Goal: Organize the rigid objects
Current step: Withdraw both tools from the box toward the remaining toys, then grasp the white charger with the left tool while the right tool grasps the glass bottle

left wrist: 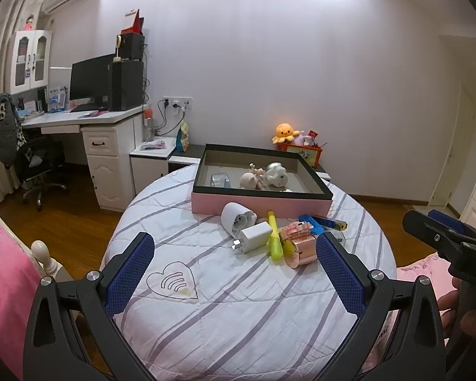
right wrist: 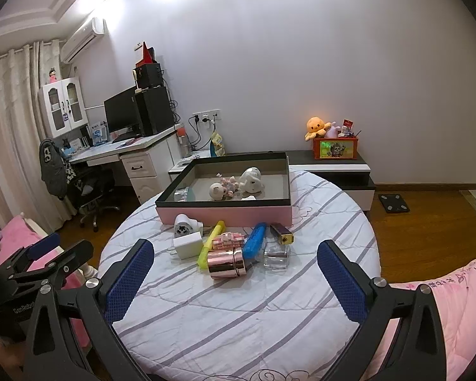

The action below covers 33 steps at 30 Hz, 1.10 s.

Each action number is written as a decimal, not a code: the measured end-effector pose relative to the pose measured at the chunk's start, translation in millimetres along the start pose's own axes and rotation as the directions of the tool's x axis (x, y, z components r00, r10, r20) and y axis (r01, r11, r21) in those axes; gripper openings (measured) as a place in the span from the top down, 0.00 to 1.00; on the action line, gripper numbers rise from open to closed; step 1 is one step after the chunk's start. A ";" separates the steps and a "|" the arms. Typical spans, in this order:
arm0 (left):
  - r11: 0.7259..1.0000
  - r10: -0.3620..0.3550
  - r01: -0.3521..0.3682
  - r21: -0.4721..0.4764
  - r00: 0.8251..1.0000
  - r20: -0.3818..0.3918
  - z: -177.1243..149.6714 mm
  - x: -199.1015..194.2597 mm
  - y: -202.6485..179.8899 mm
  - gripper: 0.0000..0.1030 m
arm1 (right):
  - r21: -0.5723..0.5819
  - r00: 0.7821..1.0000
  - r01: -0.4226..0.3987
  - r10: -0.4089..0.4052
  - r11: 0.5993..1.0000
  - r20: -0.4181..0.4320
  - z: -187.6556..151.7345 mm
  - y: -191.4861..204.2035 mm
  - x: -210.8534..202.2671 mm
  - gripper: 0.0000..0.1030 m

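A pink box with a black rim [left wrist: 260, 204] [right wrist: 225, 214] stands on the far side of the round cushion and holds small white and pink figurines [left wrist: 277, 174] [right wrist: 250, 182]. In front of it lies a cluster: a white cup [left wrist: 236, 220], a white charger [left wrist: 254, 236] [right wrist: 187, 244], a yellow highlighter [left wrist: 274, 235] [right wrist: 209, 244], a rose-gold cylinder [left wrist: 300, 249] [right wrist: 227, 263], a blue item [right wrist: 254, 239], a clear glass bottle [right wrist: 276, 257]. My left gripper [left wrist: 234, 273] is open and empty, short of the cluster. My right gripper [right wrist: 234, 273] is open and empty too.
The cushion's striped white cover [left wrist: 225, 301] lies below both grippers. A desk with a monitor [left wrist: 92, 79] and an office chair [left wrist: 38, 162] stand at the left. A low cabinet with an orange plush [right wrist: 317, 127] sits behind. Pink bedding [right wrist: 460, 285] is at the right.
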State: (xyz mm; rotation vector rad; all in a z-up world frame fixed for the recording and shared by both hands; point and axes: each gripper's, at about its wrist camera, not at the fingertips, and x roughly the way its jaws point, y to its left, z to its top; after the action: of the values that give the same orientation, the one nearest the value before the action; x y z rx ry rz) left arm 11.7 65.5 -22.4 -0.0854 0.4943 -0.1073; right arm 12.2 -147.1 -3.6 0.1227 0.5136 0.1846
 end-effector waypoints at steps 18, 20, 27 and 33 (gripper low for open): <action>1.000 -0.013 0.010 -0.019 0.986 -0.164 -19.9 87.9 -4.4 0.00 | 0.030 0.986 0.081 -0.075 0.996 -0.150 -26.3 -44.8 62.0 0.00; 1.000 -0.012 0.009 -0.021 0.984 -0.179 -19.1 102.9 -4.5 0.00 | 0.028 0.981 0.095 -0.089 0.995 -0.170 -29.8 -50.7 71.4 0.00; 1.000 -0.009 0.006 -0.016 0.969 -0.246 -19.3 154.2 -8.8 0.00 | 0.025 0.965 0.119 -0.109 0.993 -0.238 -37.7 -68.2 112.9 0.00; 1.000 0.017 -0.023 -0.017 0.956 -0.292 -18.8 187.9 -5.8 0.00 | 0.000 0.952 0.123 -0.118 0.992 -0.282 -41.5 -76.4 144.3 0.00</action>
State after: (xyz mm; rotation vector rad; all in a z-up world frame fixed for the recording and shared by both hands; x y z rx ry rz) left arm 166.6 35.5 -126.2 -0.0847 0.7918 -0.0951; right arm 126.0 -189.0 -120.6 0.0814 0.8052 0.0775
